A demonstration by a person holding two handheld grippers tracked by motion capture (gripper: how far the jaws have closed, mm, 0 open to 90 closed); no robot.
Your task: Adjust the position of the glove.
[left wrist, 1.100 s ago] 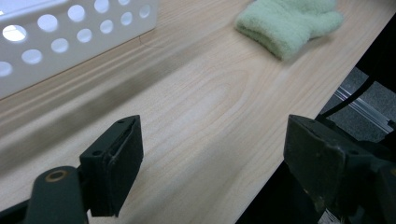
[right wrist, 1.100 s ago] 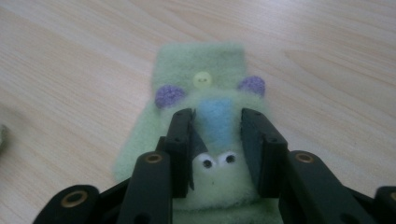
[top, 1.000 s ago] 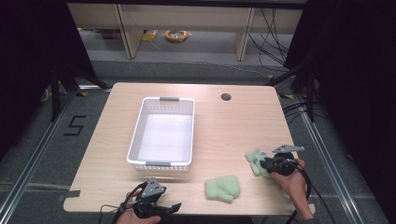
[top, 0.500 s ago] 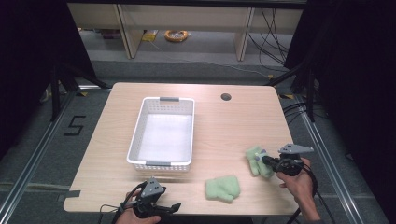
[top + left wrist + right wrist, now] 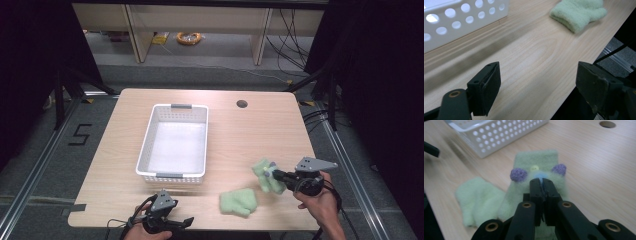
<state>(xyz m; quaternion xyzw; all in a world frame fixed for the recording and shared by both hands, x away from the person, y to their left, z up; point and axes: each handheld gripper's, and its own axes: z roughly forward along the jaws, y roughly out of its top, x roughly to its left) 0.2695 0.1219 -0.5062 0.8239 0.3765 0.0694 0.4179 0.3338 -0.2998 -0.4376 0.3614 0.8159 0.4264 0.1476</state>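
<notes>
Right gripper [image 5: 541, 185] pinches a green sock [image 5: 536, 173].
Left gripper [image 5: 536, 85] gapes wide, holding nothing, at the tabletop's [image 5: 260, 130] 7 o'clock edge.

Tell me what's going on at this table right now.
A person is working at a wooden table with a gripper in each hand. The right gripper is shut on a fuzzy green sock with purple ears, near the table's right front. A second green sock lies flat on the table beside it. The left gripper rests at the front edge, jaws wide open and holding nothing. The white perforated basket in the middle of the table has nothing in it yet.
</notes>
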